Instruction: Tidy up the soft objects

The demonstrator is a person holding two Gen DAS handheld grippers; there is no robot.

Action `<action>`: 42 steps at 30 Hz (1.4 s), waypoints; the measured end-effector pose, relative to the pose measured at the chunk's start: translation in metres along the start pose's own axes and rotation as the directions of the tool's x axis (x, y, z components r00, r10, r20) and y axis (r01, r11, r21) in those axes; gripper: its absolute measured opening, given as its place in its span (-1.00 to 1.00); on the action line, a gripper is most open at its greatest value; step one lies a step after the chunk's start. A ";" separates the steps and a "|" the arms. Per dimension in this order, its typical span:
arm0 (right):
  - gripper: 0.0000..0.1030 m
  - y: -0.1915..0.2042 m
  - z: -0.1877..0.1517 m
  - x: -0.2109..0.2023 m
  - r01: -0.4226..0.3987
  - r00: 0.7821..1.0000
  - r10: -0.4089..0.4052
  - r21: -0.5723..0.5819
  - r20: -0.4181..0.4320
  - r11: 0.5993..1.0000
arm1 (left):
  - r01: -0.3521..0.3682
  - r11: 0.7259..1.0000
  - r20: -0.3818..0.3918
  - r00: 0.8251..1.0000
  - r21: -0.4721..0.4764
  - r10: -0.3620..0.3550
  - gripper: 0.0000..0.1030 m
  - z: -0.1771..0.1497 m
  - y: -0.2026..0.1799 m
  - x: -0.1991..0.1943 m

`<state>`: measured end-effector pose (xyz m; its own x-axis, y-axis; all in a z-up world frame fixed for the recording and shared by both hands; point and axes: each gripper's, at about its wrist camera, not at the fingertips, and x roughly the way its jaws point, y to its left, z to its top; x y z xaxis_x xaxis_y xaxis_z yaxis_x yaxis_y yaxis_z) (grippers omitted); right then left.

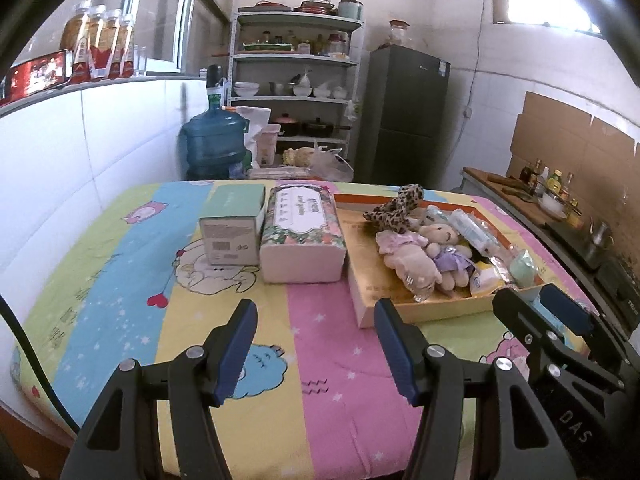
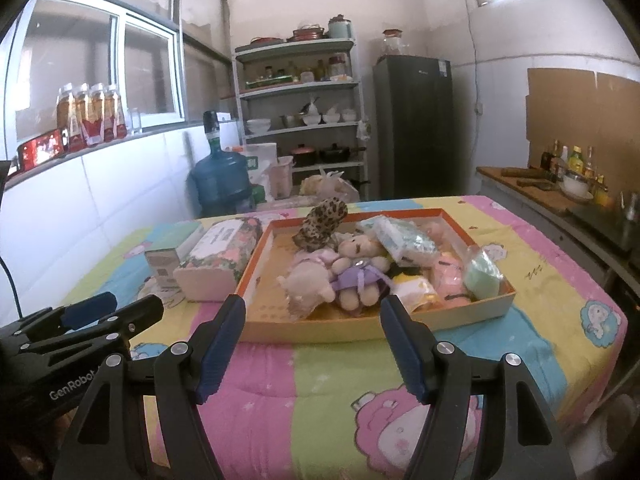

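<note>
Right claw [image 2: 312,344] before toy tray [image 2: 372,330]

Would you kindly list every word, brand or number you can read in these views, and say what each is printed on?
"GenRobot": on the left gripper body, right wrist view.
"DAS": on the right gripper body, left wrist view.
Floral tissue pack: label script too blurred.
Green box: print and codes too small.
Bottles on sill: labels unreadable.
</note>
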<state>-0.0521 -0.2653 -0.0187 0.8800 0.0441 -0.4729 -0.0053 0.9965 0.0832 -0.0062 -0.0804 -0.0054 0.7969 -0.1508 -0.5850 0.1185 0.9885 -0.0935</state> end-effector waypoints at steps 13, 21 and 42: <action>0.40 0.014 -0.015 -0.024 0.028 0.999 -0.027 -0.010 0.038 1.000 | -0.025 1.000 0.055 0.998 0.016 0.024 0.17 -0.020 0.005 -0.032; 0.40 0.026 -0.021 -0.037 0.019 0.998 -0.017 -0.033 0.054 0.999 | -0.036 0.999 0.069 0.997 0.013 0.035 0.17 -0.030 0.010 -0.046; 0.40 0.030 -0.021 -0.050 0.049 0.995 -0.045 -0.047 0.084 0.998 | -0.067 0.998 0.120 0.991 -0.003 0.066 0.17 -0.033 0.013 -0.059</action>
<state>-0.1067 -0.2365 -0.0111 0.9161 -0.0066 -0.4010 0.0154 0.9997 0.0186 -0.0713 -0.0588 0.0017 0.8681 -0.0831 -0.4894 0.0633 0.9964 -0.0569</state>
